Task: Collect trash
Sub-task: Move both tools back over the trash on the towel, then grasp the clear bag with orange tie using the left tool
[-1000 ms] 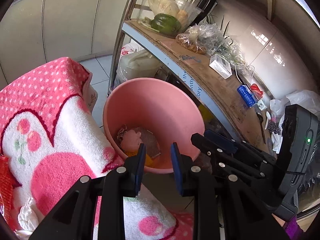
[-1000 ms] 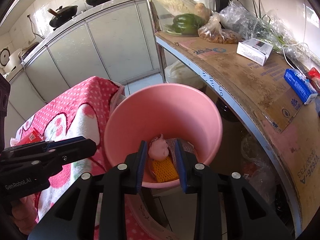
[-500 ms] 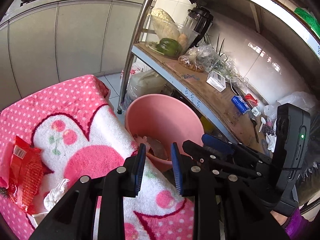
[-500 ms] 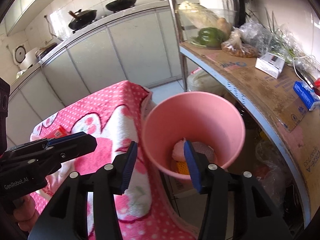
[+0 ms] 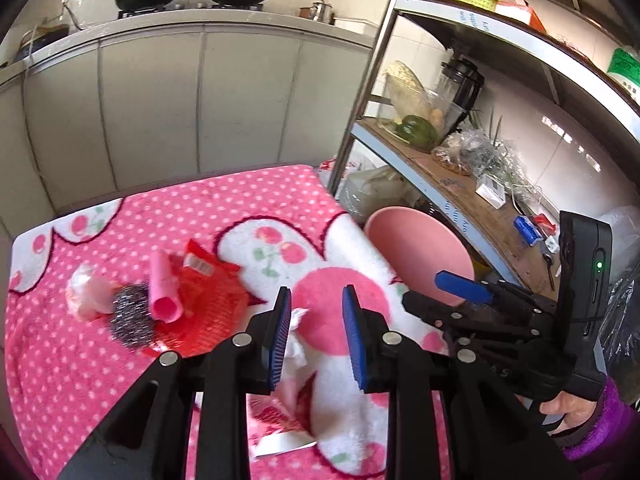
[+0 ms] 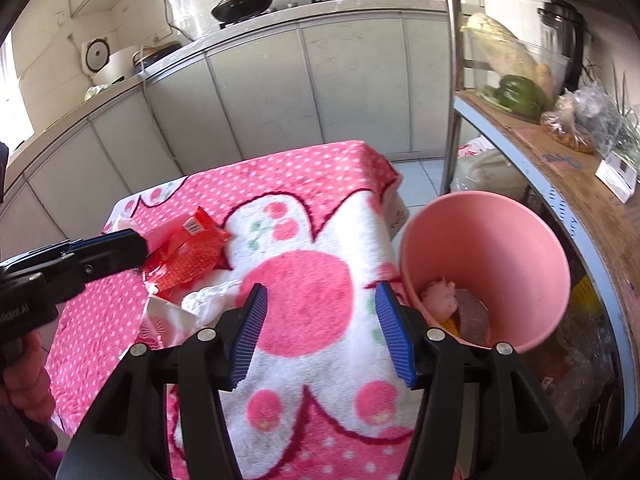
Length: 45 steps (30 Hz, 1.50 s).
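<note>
A pink bin stands beside the table, right of the pink cherry-print cloth. It holds a pink wad, a scouring pad and something yellow. On the cloth lie a red wrapper, a pink roll, a steel wool ball, a crumpled white plastic piece and a white tissue. My left gripper hovers open over the tissue, with nothing between its pads. My right gripper hangs over the cloth's edge with its jaws opening, empty.
A metal rack stands right of the bin. Its cardboard-lined shelf carries a green pepper, bags and small boxes. Grey cabinets with woks on the counter run behind the table. A white packet lies near the tissue.
Both grippers have pulled back and up from over the bin to above the table. The right jaws have spread wider. The left jaws keep the same gap.
</note>
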### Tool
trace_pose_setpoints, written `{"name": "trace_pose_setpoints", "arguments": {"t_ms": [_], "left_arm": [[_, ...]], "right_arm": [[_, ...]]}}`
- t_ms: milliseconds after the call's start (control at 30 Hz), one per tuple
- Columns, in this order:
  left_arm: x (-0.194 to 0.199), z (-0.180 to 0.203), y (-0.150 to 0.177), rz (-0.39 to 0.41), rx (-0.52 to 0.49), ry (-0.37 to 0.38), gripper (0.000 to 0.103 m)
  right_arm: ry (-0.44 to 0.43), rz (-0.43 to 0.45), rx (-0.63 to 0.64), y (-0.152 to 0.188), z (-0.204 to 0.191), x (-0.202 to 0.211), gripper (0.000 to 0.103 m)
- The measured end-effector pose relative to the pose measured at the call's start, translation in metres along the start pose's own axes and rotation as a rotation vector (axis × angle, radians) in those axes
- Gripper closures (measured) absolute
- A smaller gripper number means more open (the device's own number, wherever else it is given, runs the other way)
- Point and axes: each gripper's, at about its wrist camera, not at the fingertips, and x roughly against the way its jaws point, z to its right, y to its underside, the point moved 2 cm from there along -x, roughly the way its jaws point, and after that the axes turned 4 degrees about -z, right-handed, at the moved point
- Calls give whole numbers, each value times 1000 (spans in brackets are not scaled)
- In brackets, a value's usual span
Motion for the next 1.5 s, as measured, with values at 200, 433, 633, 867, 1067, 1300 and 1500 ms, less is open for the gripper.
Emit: {"name": "trace_pose_setpoints", "arguments": {"t_ms": [200, 433, 633, 867, 1067, 1300, 1500], "left_arm": [[26, -61, 23, 0, 108, -101, 78], [36, -116, 49, -15, 231, -179, 78], [36, -141, 43, -14, 291, -198, 78], [25, -147, 3, 11, 311, -214, 78], [1, -147, -23, -9, 340, -273, 78], [-20, -155, -11, -72, 335, -372, 78], [-3, -169, 11, -68, 368, -364, 77]], "right_arm": [[-33, -21, 33, 1, -21, -6, 46], [-54, -56, 63, 3, -39, -16, 46], [-71, -79, 76, 5, -47, -24, 46], [-76, -88, 66, 5, -45, -28, 46], [-88, -95, 58, 5, -43, -32, 46], [-107, -90, 88, 0, -51, -33, 46], [-137, -91, 120, -6, -66, -36, 46]]}}
